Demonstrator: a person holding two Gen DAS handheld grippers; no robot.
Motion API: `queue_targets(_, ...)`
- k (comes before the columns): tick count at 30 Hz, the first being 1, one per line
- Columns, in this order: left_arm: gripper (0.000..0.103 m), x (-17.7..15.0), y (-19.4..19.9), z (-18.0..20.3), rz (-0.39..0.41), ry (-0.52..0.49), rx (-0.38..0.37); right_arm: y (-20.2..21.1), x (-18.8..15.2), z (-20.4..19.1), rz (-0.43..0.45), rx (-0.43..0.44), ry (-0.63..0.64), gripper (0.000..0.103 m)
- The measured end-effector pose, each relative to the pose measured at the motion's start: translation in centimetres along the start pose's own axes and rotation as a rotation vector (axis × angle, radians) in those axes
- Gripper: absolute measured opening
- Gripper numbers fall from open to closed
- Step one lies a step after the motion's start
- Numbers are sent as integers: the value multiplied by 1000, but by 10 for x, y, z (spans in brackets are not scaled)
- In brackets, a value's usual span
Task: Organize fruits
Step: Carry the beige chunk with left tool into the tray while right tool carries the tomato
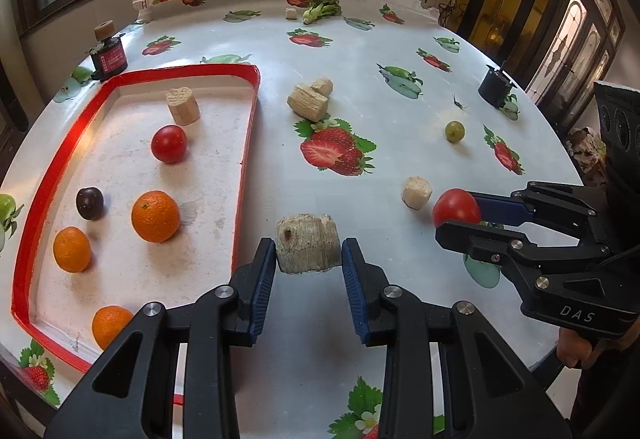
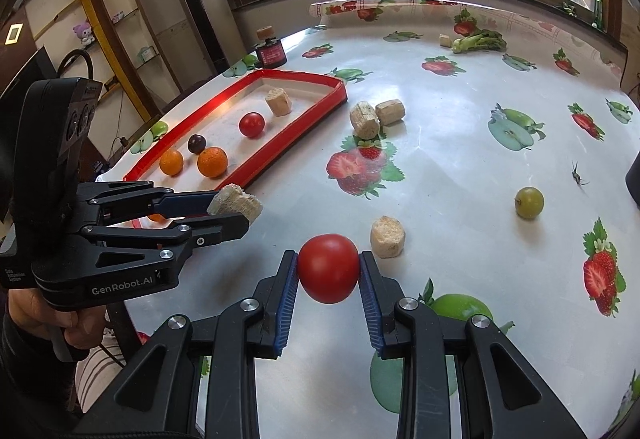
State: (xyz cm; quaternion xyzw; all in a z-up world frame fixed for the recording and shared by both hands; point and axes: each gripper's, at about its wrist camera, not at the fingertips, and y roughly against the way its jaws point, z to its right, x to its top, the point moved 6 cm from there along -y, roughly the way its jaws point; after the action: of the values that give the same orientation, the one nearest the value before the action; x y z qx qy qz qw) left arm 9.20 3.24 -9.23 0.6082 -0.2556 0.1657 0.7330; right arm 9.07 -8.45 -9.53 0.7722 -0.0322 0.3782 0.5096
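Note:
My left gripper [image 1: 308, 253] is shut on a beige fibrous chunk [image 1: 307, 244], held just right of the red-rimmed tray [image 1: 246, 143]; it also shows in the right wrist view [image 2: 234, 208]. My right gripper [image 2: 329, 271] is shut on a red tomato [image 2: 328, 267], also visible in the left wrist view [image 1: 456, 208]. The tray holds three oranges [image 1: 155, 216], a dark plum [image 1: 89, 203], a red tomato [image 1: 169, 144] and a beige chunk [image 1: 183, 105]. A green grape [image 1: 455, 131] lies loose on the table.
Loose beige chunks lie on the table: one [image 1: 417, 192] near my right gripper, two [image 1: 310, 99] mid-table, one [image 1: 291, 13] at the back by a leafy green [image 1: 322, 10]. A dark jar [image 1: 109, 57] stands behind the tray, a black cup [image 1: 495, 84] at far right.

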Motion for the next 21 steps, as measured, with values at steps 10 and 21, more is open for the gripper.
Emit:
queue_targets(10, 31, 7, 19, -26, 37, 36, 39, -13, 30, -23, 10, 39, 45, 31)
queue_targets(21, 31, 13, 29, -63, 57, 90, 82, -37, 66, -46, 11, 71, 86, 31)
